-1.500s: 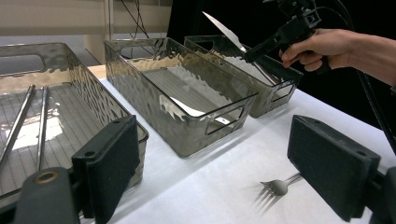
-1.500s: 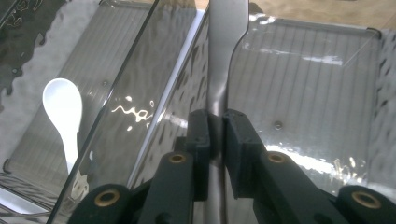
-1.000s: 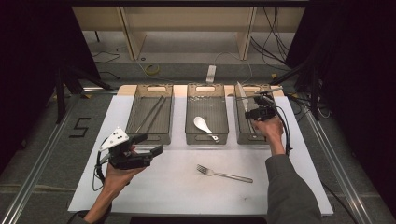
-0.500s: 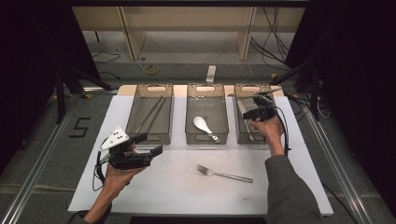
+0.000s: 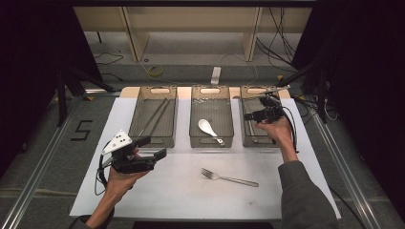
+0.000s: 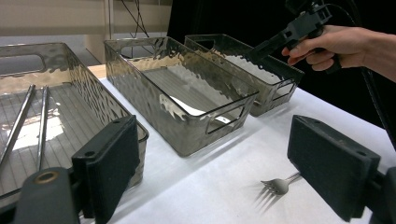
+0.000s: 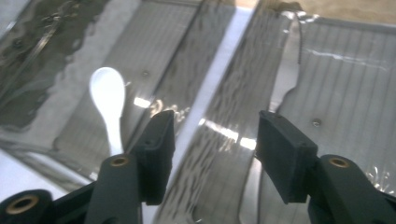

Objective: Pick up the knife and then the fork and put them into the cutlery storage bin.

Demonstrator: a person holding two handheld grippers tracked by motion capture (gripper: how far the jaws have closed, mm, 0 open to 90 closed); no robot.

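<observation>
Having just been opening, the right gripper is seen with its jaws half apart and nothing between them, above the right bin, where the knife lies close to the bin's wall. If the hand is lifted away carelessly, the rim could be caught by a jaw and the bin dragged. The left gripper is held with its jaws wide and empty, near the fork on the table. Lying flat, the fork could be pushed along rather than gripped, or dropped beside the spoon.
</observation>
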